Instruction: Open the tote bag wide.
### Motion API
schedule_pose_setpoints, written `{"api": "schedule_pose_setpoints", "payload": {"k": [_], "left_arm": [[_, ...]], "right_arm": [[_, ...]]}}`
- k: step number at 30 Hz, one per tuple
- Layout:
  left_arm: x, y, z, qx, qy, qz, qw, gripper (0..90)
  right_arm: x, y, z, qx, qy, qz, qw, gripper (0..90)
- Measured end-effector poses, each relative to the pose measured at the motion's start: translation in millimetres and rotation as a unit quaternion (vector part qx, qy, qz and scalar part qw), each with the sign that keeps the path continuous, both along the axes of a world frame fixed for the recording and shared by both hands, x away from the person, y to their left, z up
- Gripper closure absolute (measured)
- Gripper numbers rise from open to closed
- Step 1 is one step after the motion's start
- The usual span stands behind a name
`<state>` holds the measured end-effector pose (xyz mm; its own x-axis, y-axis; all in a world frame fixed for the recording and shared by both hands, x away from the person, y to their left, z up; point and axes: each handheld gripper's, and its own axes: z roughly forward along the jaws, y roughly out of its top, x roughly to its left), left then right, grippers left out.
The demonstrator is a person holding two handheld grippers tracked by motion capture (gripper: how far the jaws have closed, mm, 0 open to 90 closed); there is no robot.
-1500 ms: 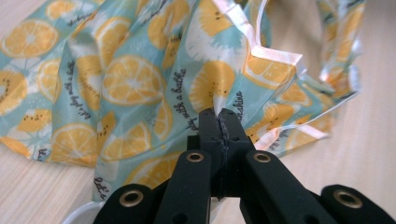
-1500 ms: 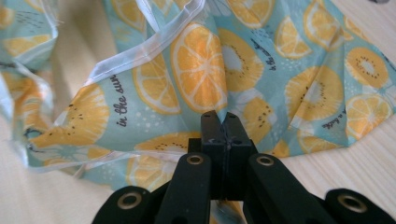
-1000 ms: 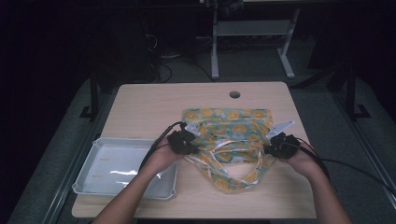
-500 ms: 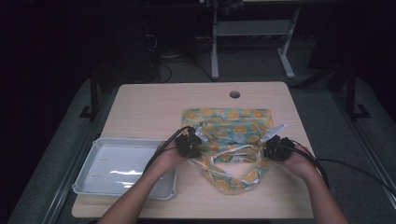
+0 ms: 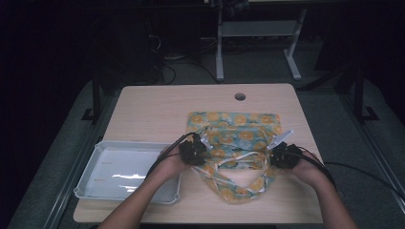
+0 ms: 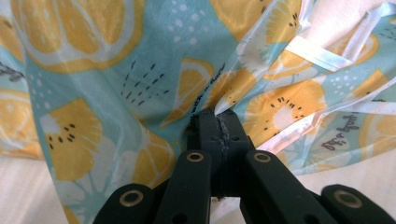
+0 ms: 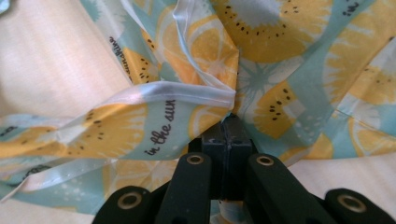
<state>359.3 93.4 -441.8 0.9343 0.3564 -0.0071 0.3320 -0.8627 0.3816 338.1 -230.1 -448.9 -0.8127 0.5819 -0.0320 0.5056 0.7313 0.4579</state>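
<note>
A light-blue cloth printed with orange citrus slices (image 5: 234,143), edged with white ribbon ties, lies crumpled on the right half of the wooden table (image 5: 157,109). My left gripper (image 5: 197,146) is shut on the cloth's left edge; in the left gripper view the black jaws pinch a fold of the cloth (image 6: 116,93) at the left gripper (image 6: 215,113). My right gripper (image 5: 278,151) is shut on the cloth's right edge; in the right gripper view its closed tips, the right gripper (image 7: 231,120), bite the cloth (image 7: 280,70) just under a white hem.
A grey plastic tray (image 5: 95,164) sits at the table's front left, beside my left forearm. A round cable hole (image 5: 240,96) is near the table's far edge. Dark floor and a metal stand (image 5: 258,38) lie beyond the table.
Both hands have drawn slightly inward, pulling the cloth's two sides with them and bunching it more. The jaws have stayed closed on the fabric.
</note>
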Motion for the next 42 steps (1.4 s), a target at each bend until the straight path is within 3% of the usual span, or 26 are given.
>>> {"api": "schedule_pose_setpoints", "payload": {"k": [10,17,20,24,28,30,37,42], "left_arm": [[-26.1,9.1,2.0,0.011,0.018,-0.026,0.9994,90.0],[-47.0,13.2,2.4,0.007,0.033,-0.042,0.9985,90.0],[-53.4,13.9,4.6,-0.003,0.040,-0.048,0.9980,90.0],[-56.7,18.5,25.8,-0.033,0.030,-0.052,0.9976,90.0],[-55.3,25.7,50.4,-0.075,0.009,-0.052,0.9957,90.0],[-52.2,29.5,60.7,-0.086,-0.001,-0.054,0.9949,90.0],[-32.2,41.3,94.0,-0.145,-0.035,-0.042,0.9880,90.0],[-13.6,41.5,108.2,-0.177,-0.058,-0.033,0.9819,90.0]], "right_arm": [[-26.6,4.5,0.7,-0.010,0.001,0.039,0.9992,89.4],[-45.5,8.4,2.2,-0.021,0.002,0.056,0.9982,89.4],[-52.6,9.0,2.1,-0.027,-0.010,0.061,0.9977,89.4],[-56.7,4.6,6.6,-0.013,-0.013,0.066,0.9976,89.4],[-58.9,-6.4,24.0,0.014,-0.030,0.055,0.9979,89.3],[-59.9,-11.5,35.3,0.029,-0.040,0.050,0.9975,89.3],[-58.0,-18.1,66.8,0.063,-0.077,0.040,0.9943,89.3],[-46.3,-19.7,78.9,0.069,-0.098,0.027,0.9925,89.2]]}}
